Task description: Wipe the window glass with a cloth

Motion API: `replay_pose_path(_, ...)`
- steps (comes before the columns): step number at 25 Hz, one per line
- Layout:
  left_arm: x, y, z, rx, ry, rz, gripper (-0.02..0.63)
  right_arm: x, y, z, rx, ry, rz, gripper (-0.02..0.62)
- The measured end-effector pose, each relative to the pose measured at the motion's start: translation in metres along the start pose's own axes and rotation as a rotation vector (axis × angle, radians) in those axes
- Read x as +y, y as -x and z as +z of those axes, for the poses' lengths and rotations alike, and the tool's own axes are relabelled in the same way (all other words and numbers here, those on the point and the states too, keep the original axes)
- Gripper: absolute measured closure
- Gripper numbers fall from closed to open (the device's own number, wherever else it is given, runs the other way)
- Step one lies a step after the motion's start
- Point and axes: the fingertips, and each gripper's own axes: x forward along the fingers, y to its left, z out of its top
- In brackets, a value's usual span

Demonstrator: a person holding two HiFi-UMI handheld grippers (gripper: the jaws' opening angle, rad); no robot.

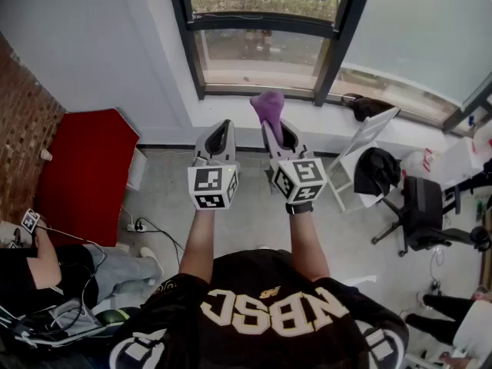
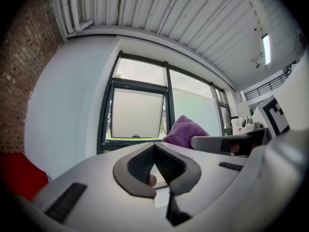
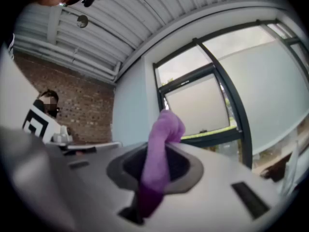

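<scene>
The right gripper (image 1: pixel 270 126) pinches a soft purple cloth (image 1: pixel 267 104), the left gripper (image 1: pixel 222 127) is closed on nothing, and hard rubbing on the dark-framed window glass (image 1: pixel 261 56) might pull it loose.

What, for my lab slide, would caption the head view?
Before a dark-framed window, the right claw grips a purple cloth; the left claw is shut, empty.

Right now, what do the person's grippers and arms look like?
The left gripper and right gripper are pale grey with dark padded jaw liners. Each carries a white cube with black square markers. The person's shirt is black with cream letters.
</scene>
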Motion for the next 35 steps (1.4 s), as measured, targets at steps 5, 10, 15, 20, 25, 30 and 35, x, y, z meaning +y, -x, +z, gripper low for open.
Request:
replay_pose_path(5,-0.006,-0.017,-0.001,-0.003,0.002,0.0,0.594,-0.02,-0.002,0.003,-0.009,-0.014,-0.001,0.517)
replay_pose_path(10,-0.013,-0.038,-0.004,-0.005,0.016,0.014,0.594,-0.046,-0.006,0.006,-0.005,-0.017,0.001,0.517)
replay_pose_path(15,-0.024,-0.058,-0.021,0.013,0.014,0.025,0.593,-0.071,-0.009,-0.005,0.007,-0.038,-0.002,0.517)
replay_pose_path(20,-0.028,-0.07,-0.048,0.054,0.014,0.04,0.592,-0.095,-0.018,-0.031,0.085,0.066,-0.044,0.517)
replay_pose_path(25,-0.005,-0.099,-0.065,0.099,0.015,0.056,0.593,-0.11,-0.052,-0.052,0.126,0.014,-0.045,0.517)
replay_pose_path(30,0.029,-0.145,-0.085,0.094,0.014,0.05,0.592,-0.128,-0.106,-0.074,0.137,0.001,-0.041,0.517)
replay_pose_path(35,0.098,-0.228,-0.117,0.095,0.049,0.024,0.594,-0.152,-0.198,-0.105,0.155,-0.028,-0.063,0.517)
